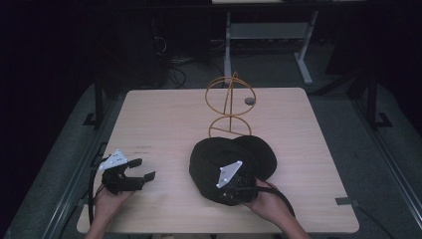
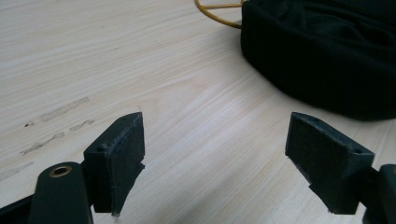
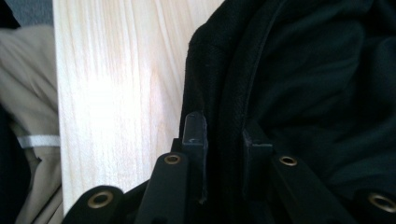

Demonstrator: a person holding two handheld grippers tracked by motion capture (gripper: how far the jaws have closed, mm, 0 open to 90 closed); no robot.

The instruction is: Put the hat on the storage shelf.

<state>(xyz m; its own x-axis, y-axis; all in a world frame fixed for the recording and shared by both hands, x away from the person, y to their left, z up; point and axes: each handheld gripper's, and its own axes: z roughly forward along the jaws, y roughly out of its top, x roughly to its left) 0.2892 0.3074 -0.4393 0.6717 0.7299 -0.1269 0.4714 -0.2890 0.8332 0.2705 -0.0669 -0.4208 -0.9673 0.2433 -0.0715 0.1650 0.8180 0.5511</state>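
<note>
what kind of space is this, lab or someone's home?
Probably a lab or recording workspace: a bare wooden table on carpet, cables trailing on the floor behind, and a height-adjustable desk frame beyond. On the table are a black hat and a wire stand.

Tabletop (image 1: 164, 124): pale wood-grain laminate, smooth, satin sheen, a few dull scuff marks near the left edge.
Hat (image 1: 249, 152): black cloth, matt, soft and creased, stitched rim.
Stand (image 1: 230, 102): thin wire, golden-yellow, smooth, faintly glossy.
Left claw (image 1: 142, 169): black plastic, matt, roughish pad faces, brass-coloured rivet; pale grey flat plate on top.
Right claw (image 3: 224, 154): same matt black plastic, brass-coloured rivets, pressed into the hat's cloth.
</note>
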